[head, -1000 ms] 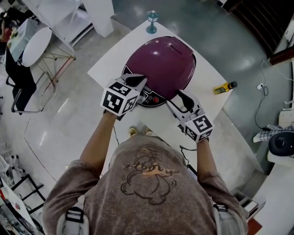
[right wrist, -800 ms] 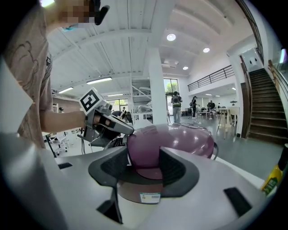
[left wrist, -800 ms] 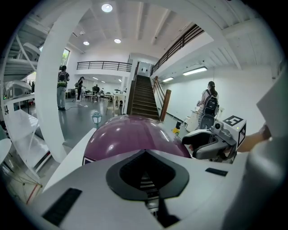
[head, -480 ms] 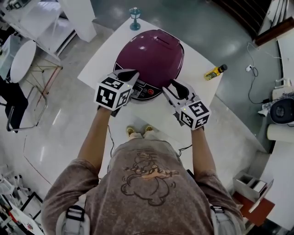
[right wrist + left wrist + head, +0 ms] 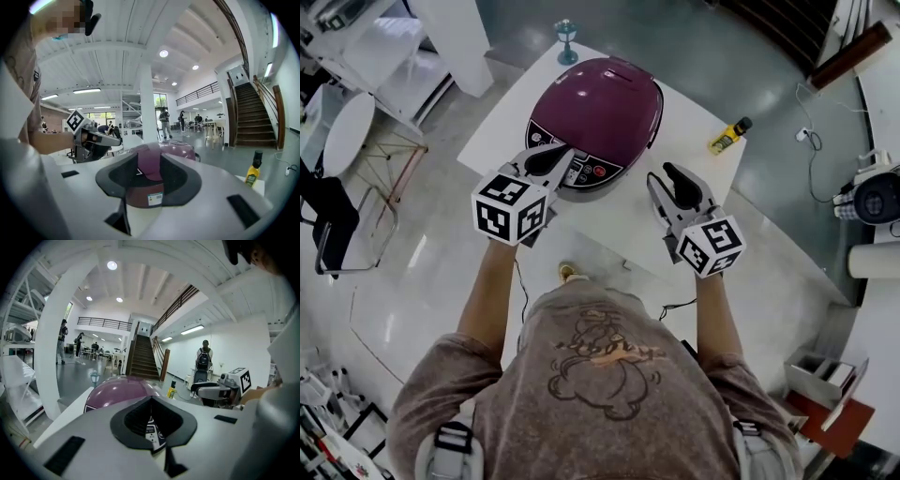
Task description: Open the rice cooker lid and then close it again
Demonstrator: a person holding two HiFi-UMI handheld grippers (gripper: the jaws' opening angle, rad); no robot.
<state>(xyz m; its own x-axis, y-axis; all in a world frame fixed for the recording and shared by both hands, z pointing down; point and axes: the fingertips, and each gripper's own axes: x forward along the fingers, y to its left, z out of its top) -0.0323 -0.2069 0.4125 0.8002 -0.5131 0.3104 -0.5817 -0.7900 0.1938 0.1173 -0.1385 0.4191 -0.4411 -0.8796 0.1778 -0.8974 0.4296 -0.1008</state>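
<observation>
The purple rice cooker (image 5: 595, 108) stands on the white table (image 5: 684, 117) with its domed lid down and its control panel (image 5: 586, 172) facing me. My left gripper (image 5: 547, 160) hovers at the panel's left front corner; its jaw tips meet and hold nothing. In the left gripper view, the left gripper (image 5: 151, 398) looks over the cooker (image 5: 117, 389). My right gripper (image 5: 672, 182) hangs right of the cooker's front, apart from it. Its jaws are closing, a gap still between them and nothing in it. The right gripper (image 5: 149, 157) frames the cooker (image 5: 180, 150) beyond.
A yellow bottle (image 5: 724, 137) lies on the table's right side. A small teal stand (image 5: 566, 41) sits at the far table corner. To the left are a round white table (image 5: 345, 127) and a dark chair (image 5: 333, 220). People stand far across the hall.
Both grippers have drawn back from the cooker's front edge and risen. The right one now hangs further right of it, with its jaws narrower.
</observation>
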